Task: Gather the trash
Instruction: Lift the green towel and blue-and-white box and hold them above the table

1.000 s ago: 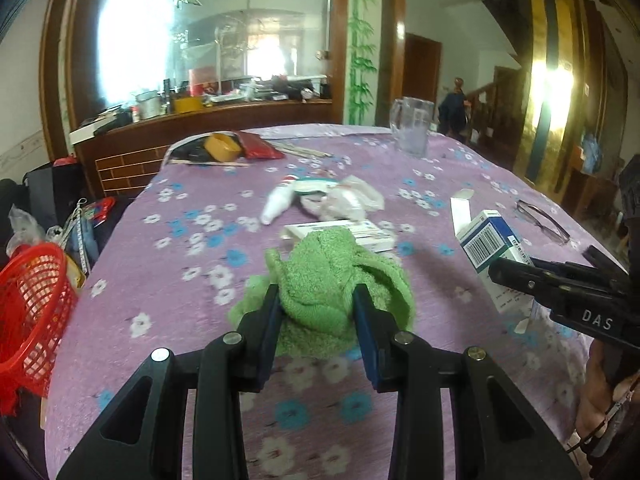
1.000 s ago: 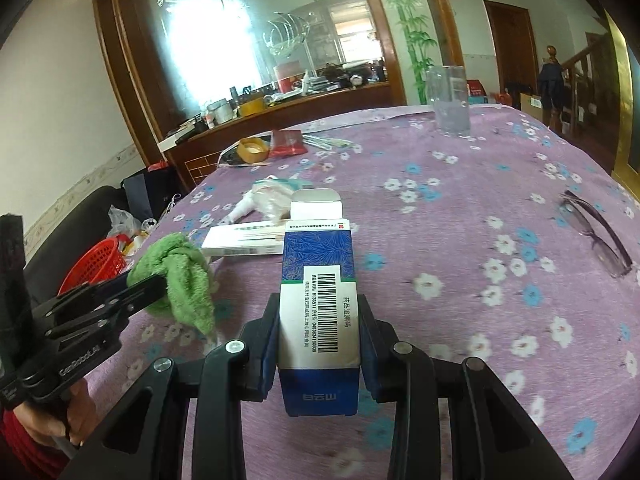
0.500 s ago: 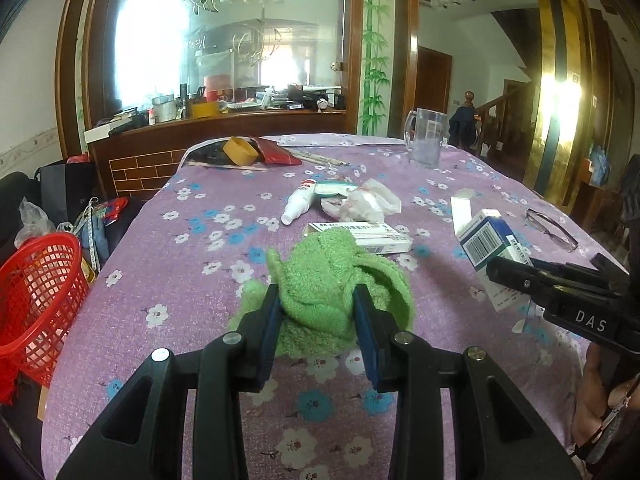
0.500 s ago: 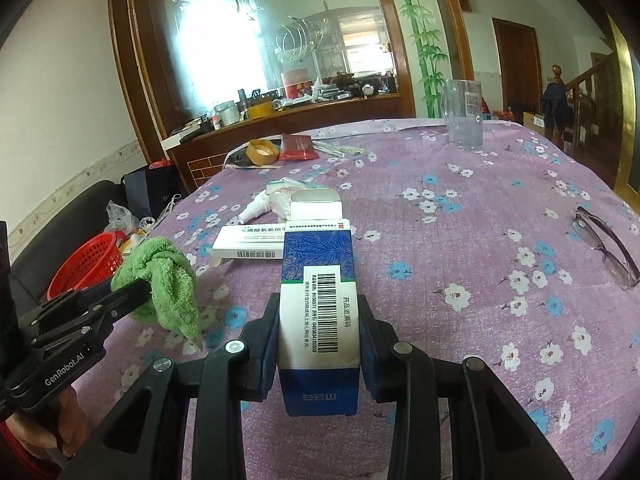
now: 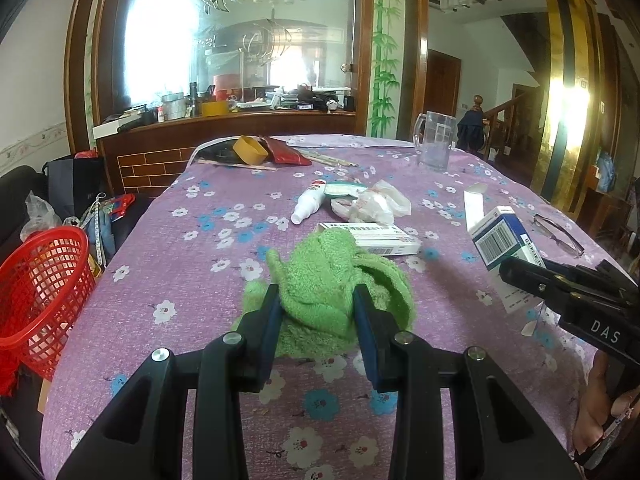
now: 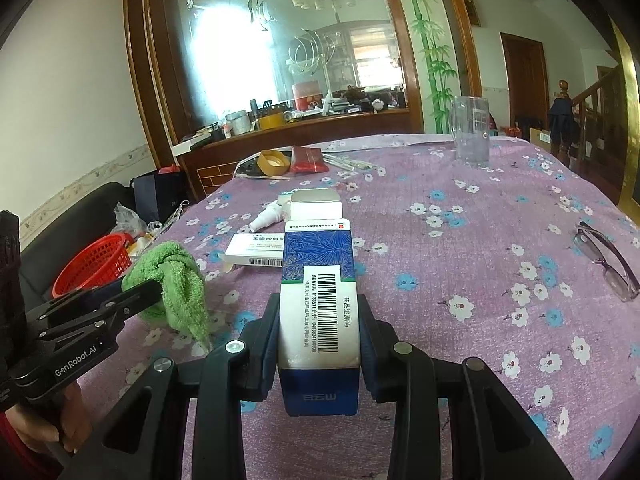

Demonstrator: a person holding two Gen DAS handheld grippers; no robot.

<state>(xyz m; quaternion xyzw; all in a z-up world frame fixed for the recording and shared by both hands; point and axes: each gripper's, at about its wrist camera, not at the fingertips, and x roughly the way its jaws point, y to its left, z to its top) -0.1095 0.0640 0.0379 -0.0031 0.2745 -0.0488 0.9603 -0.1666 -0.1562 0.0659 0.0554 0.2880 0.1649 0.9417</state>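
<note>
Both views have tipped up a little since the earlier frames, so more of the room shows, yet our grips are unchanged. Our left gripper [image 5: 316,304] has its jaws closed on the cloth [image 5: 334,280], which hangs soft and bunched above the worktop [image 5: 192,264]. Our right gripper [image 6: 318,320] has its jaws clamped on the carton [image 6: 318,300], held clear of the worktop with its flap open at the far end. We judge the carton light and thin-walled, likely to crush if squeezed harder, so the flat sides near its base suit the hold. The cloth will sag and drape. The basket [image 5: 38,292] sits off the worktop's left edge, where we judge the carton belongs. A flat box [image 5: 380,238], bottle [image 5: 308,204] and wrapper [image 5: 380,202] lie further off.
</note>
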